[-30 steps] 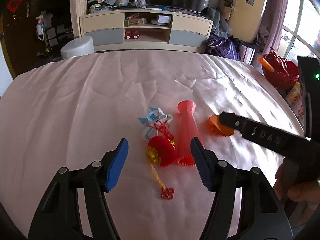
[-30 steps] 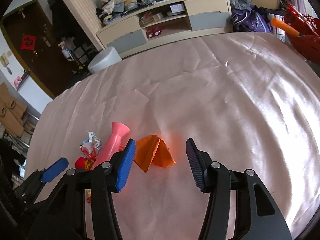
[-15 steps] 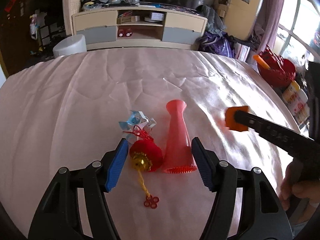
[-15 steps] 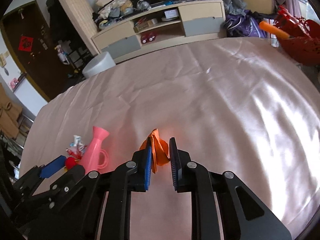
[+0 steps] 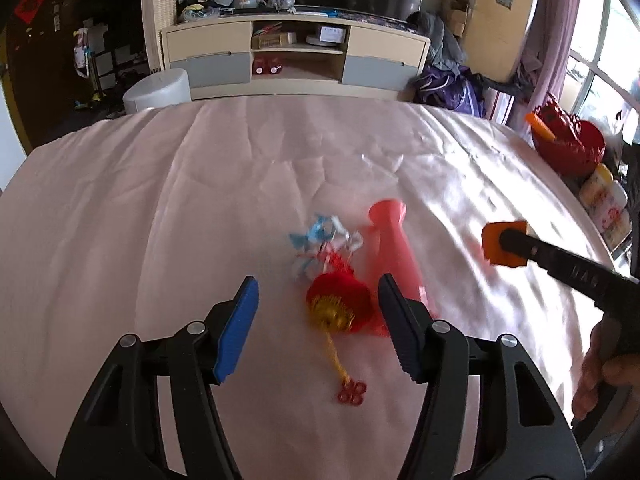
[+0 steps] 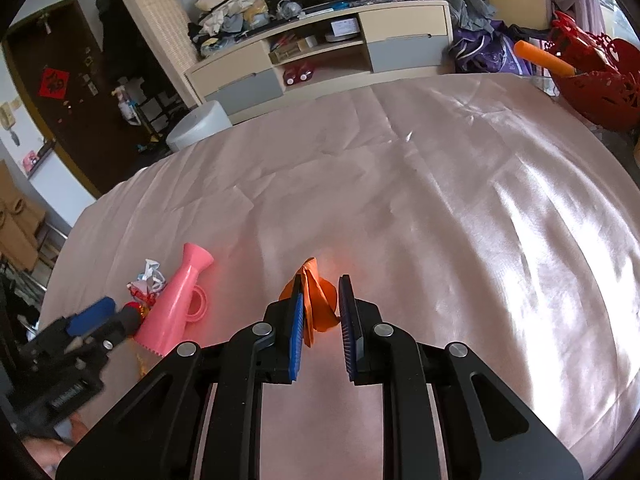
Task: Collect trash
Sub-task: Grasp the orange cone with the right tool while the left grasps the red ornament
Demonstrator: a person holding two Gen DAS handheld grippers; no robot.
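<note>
In the left wrist view, the left claw (image 5: 316,322) is standing wide, with the red lantern (image 5: 340,306) lying between its tips at lower centre. The pink horn (image 5: 394,252) is running lengthwise away beside it on the table (image 5: 160,208). At right, the right claw (image 6: 322,312) is pinching the orange scrap (image 6: 316,300).

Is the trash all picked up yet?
Not yet. The right gripper is shut on the orange scrap, lifted off the cloth. The left gripper is open over the red lantern. The lantern, pink horn and wrapper are left.
</note>
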